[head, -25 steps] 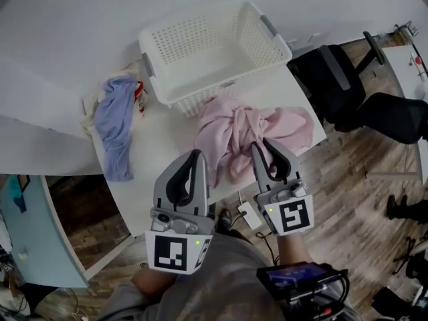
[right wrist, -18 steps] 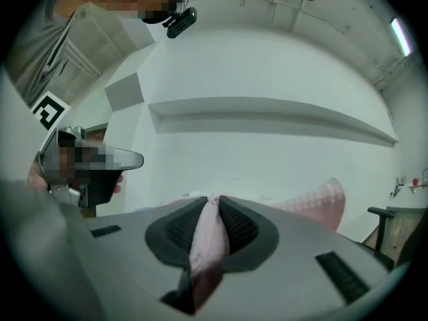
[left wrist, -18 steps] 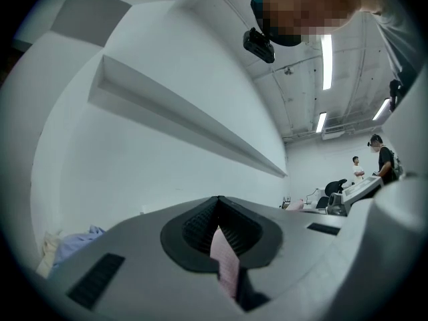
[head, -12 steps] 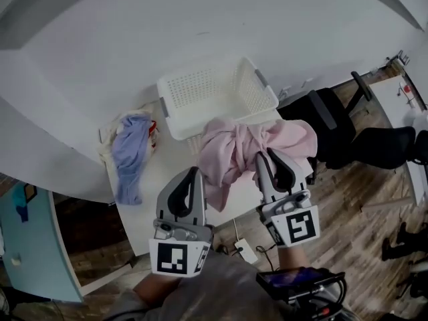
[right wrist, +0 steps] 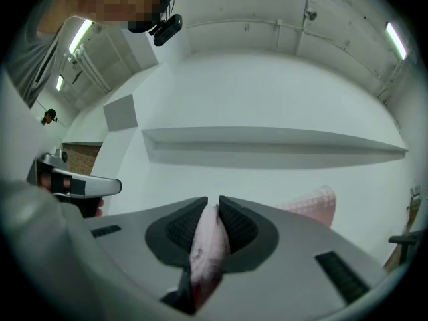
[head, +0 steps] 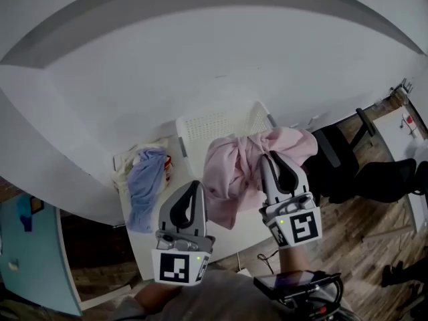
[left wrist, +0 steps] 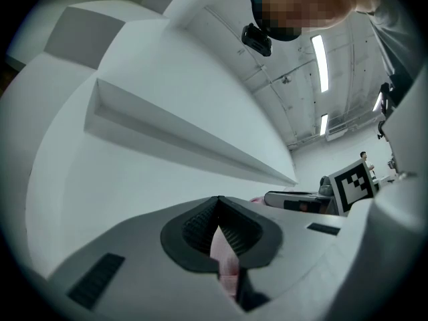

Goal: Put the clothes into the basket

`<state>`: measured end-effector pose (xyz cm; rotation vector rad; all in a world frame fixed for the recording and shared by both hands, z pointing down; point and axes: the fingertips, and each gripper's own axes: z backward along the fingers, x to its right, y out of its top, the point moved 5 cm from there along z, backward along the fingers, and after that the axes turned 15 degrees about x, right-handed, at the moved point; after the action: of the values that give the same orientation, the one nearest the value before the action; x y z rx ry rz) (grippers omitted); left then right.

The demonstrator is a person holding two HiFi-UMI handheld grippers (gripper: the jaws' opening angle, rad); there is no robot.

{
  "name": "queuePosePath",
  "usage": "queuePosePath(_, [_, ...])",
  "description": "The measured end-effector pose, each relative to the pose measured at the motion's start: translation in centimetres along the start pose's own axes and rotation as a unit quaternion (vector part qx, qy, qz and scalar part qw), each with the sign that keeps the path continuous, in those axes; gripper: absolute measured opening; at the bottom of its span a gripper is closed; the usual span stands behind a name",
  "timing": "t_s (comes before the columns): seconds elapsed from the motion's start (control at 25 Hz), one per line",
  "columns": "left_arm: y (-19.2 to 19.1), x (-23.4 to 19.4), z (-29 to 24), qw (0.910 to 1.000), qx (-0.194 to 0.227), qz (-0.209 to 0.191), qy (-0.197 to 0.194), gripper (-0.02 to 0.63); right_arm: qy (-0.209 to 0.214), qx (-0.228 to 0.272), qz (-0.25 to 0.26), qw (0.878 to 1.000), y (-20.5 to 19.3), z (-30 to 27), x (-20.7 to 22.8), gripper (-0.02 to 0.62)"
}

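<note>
A pink garment (head: 234, 172) hangs bunched between my two grippers, lifted off the white table (head: 224, 241) and in front of the white mesh basket (head: 208, 124). My left gripper (head: 196, 186) is shut on the garment's lower left part; pink cloth (left wrist: 219, 246) shows between its pads. My right gripper (head: 269, 156) is shut on the garment's right side, with a pink fold (right wrist: 208, 236) pinched between its pads. A blue garment (head: 146, 181) lies on the table left of the basket, on top of a pale cloth (head: 124, 171).
The table stands against a white wall. A black office chair (head: 354, 169) stands on the wooden floor to the right. In the left gripper view the other gripper's marker cube (left wrist: 352, 186) shows at the right.
Both grippers have risen with the pink garment, which has come up off the table and now hangs in front of the basket. The head view has tilted up toward the wall.
</note>
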<state>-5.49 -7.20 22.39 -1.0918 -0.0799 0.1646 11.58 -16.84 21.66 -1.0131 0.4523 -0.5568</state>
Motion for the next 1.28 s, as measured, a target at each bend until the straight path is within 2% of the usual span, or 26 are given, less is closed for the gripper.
queuePosePath(0.24, [-2.8,-4.1,-1.7,0.9992,-0.028,0.014,0.024,0.009,-0.002,-0.045,0.0,0.999,-5.2,-5.2,0.6,0.061])
queuePosePath(0.48, [-5.4,-6.4,-2.6,0.9979,-0.037,0.034,0.04,0.009,-0.011,-0.087,0.009,0.996,-9.2,-8.6,1.4,0.112])
queuePosePath(0.64, [-7.0,-7.2,-2.6,0.9957,-0.06,0.05,0.05,0.009,-0.008,-0.072,0.012,0.997,-9.6,-9.5,1.7,0.121])
queuePosePath(0.88, [-7.7,-7.4,-2.4,0.9948,-0.065,0.056,0.056,0.008,0.005,-0.08,0.018,0.997,-10.0,-8.9,1.0,0.121])
queuePosePath(1.28, [-6.3,-4.8,-1.0,0.9964,-0.06,0.047,0.037,0.009,0.009,-0.077,0.006,0.997,-8.5,-4.8,0.0,0.115])
